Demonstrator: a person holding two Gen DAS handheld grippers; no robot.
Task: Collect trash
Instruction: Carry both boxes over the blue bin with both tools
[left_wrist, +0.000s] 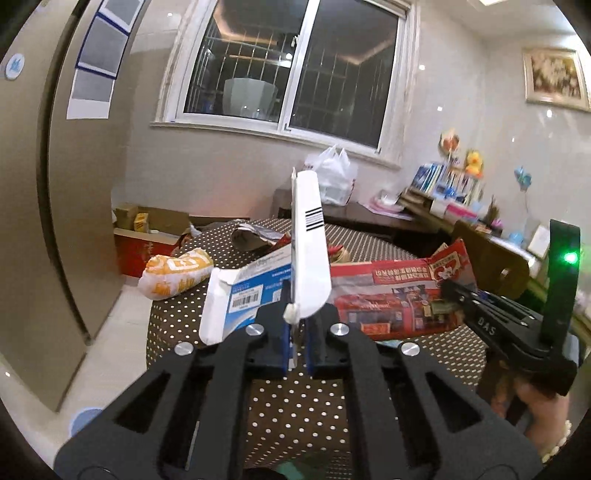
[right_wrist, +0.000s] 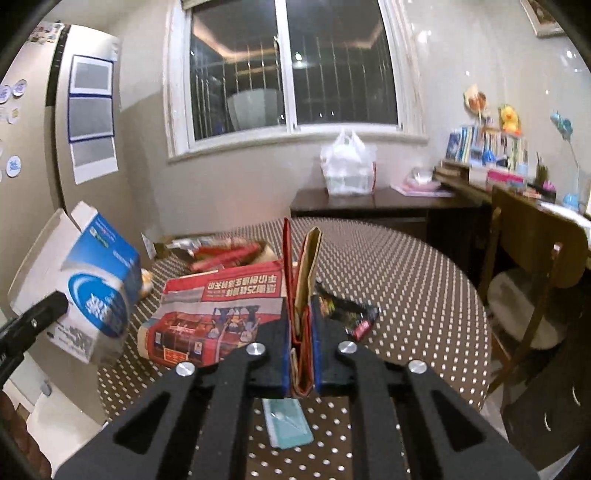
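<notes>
Left gripper (left_wrist: 297, 347) clamped on blue-white box (left_wrist: 258, 291) flap, right gripper (right_wrist: 300, 360) pinching red carton (right_wrist: 221, 314) flap; thin edge grips, likely to slip or tear loose in transit

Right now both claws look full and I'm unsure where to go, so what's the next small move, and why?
Probably carry both boxes away from the table together. The left claw is shut on a flap of the blue and white box, and the right claw is shut on a flap of the red box. Both boxes appear lifted. No bin shows in either view, so the drop spot is unclear.
</notes>
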